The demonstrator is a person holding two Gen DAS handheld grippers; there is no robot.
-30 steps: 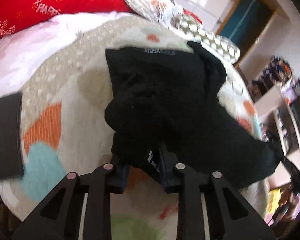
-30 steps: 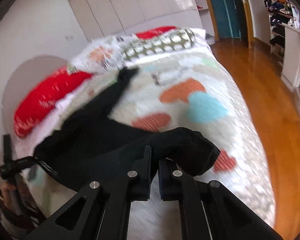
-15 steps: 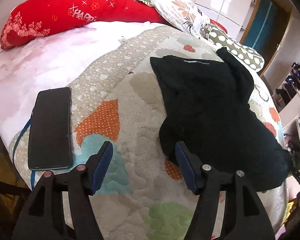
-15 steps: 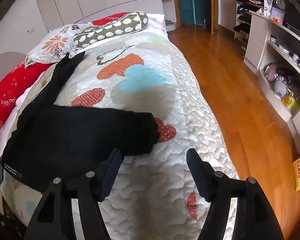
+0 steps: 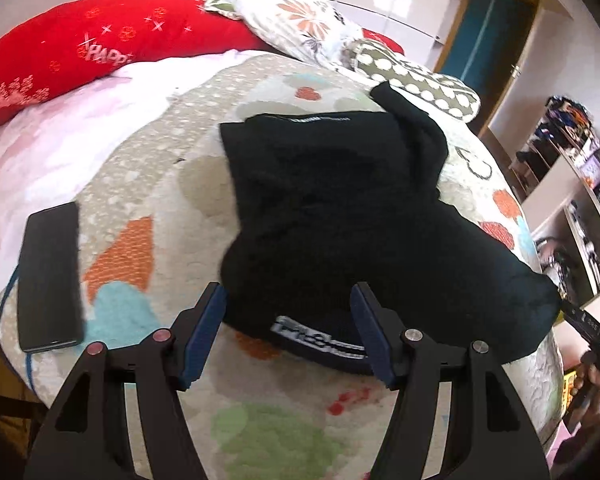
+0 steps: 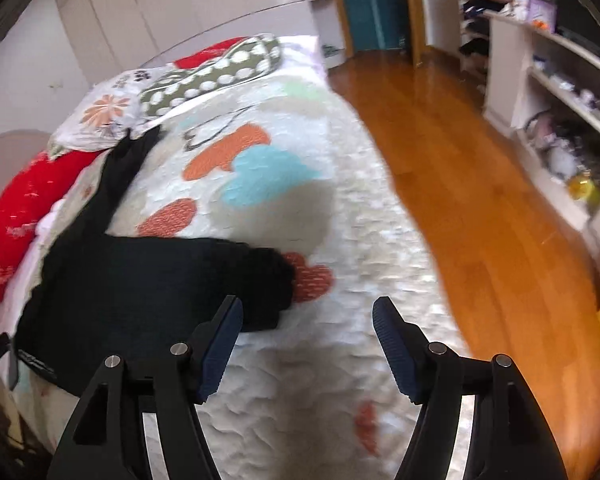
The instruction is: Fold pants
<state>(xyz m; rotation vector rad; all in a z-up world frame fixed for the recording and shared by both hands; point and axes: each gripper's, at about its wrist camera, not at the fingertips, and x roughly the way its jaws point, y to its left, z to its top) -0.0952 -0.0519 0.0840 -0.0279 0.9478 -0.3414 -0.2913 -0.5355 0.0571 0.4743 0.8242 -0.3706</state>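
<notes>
1. On the bed's patterned quilt (image 5: pixel 148 184), we see the black pants (image 5: pixel 340 216) lying in a rough heap, one leg trailing toward the pillows (image 6: pixel 204 80).
2. Our left claw (image 5: pixel 288 332) is spread wide, empty, its pads framing the near hem with the white logo.
3. Our right claw (image 6: pixel 306 350) is just as wide, holding nothing, beside the bundle's rounded end.
4. Risk, we reckon: pinching only the top layer here would drag the heap crooked, not fold it.
5. That phone (image 5: pixel 50 276) near the edge could get swept off by a swinging leg.
</notes>
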